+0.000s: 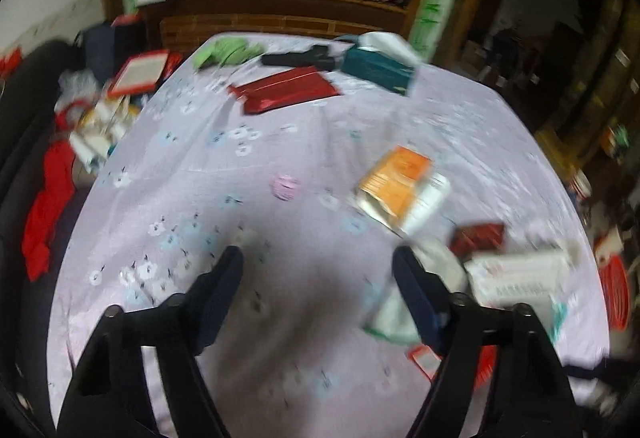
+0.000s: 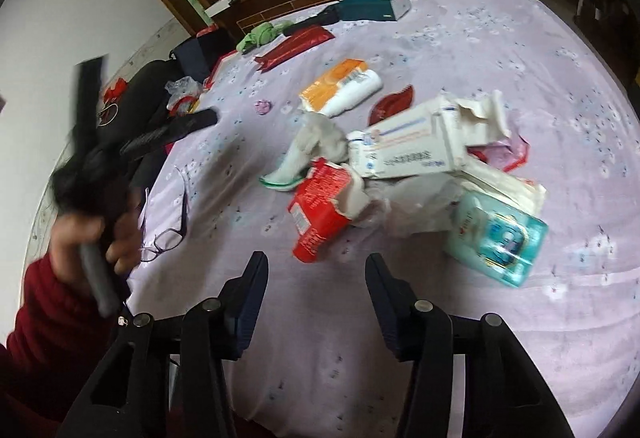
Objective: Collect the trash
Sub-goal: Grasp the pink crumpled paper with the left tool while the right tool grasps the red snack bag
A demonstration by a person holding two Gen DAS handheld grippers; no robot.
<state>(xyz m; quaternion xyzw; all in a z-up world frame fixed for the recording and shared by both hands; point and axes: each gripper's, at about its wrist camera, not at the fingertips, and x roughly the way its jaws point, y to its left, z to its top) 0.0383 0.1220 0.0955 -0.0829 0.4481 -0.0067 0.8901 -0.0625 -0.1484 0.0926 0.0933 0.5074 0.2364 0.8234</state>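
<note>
A heap of trash lies on the lilac tablecloth (image 2: 480,38): a torn red carton (image 2: 324,206), a ripped white box (image 2: 416,146), a teal pack (image 2: 500,238) and crumpled tissue (image 2: 320,138). Beyond them are an orange packet (image 2: 336,80) beside a white bottle (image 2: 358,90), a dark red wrapper (image 2: 394,102) and a pink wad (image 2: 263,106). My right gripper (image 2: 317,262) is open, just short of the red carton. My left gripper (image 1: 318,262) is open over bare cloth, with the orange packet (image 1: 400,174) and pink wad (image 1: 285,186) ahead. A hand in a red sleeve holds it (image 2: 154,90).
Glasses (image 2: 168,234) lie near the table's left edge. At the far side are a teal tissue box (image 2: 372,4), a long red pack (image 2: 296,44), a green cloth (image 2: 262,32) and a black object (image 1: 304,58). Clutter and a black bag (image 2: 140,98) sit left of the table.
</note>
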